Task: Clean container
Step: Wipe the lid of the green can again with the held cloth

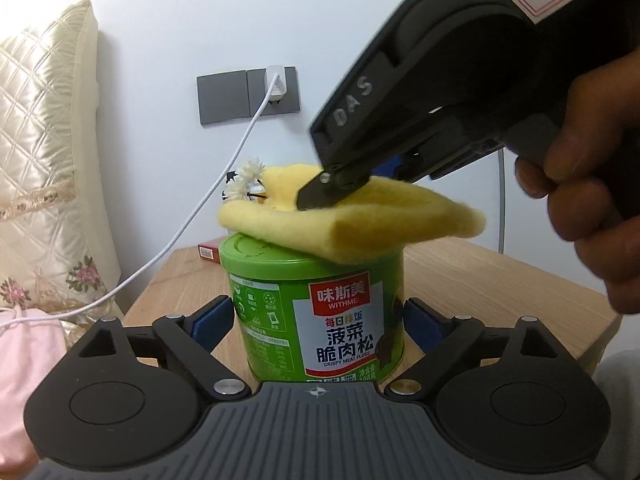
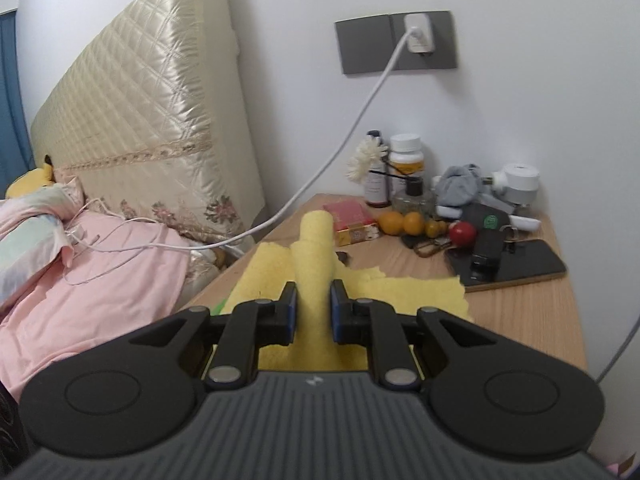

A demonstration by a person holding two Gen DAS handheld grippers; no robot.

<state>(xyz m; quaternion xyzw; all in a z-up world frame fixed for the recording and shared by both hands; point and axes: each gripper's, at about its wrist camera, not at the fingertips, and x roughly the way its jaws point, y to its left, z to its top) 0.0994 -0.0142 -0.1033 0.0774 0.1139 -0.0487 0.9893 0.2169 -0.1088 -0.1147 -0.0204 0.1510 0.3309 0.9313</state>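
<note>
A green tin can [image 1: 280,280] with a printed label stands on the wooden bedside table [image 1: 480,276]. My left gripper [image 1: 319,312] has a blue pad against each side of it. A folded yellow cloth [image 1: 360,224] lies over the can's lid. My right gripper [image 1: 316,196], held by a hand [image 1: 592,208], comes down from the upper right and pinches the cloth's top. In the right wrist view that gripper [image 2: 313,300] is shut on a raised fold of the cloth [image 2: 276,268]. Only a green sliver of the can [image 2: 218,306] shows under it.
At the back of the table [image 2: 520,312] lie a phone [image 2: 516,264], pill bottles [image 2: 406,160], oranges [image 2: 400,222], a red ball [image 2: 463,234] and a red box [image 2: 352,220]. A white charger cable [image 2: 360,120] runs from the wall socket to the pink bedding [image 2: 100,272] on the left.
</note>
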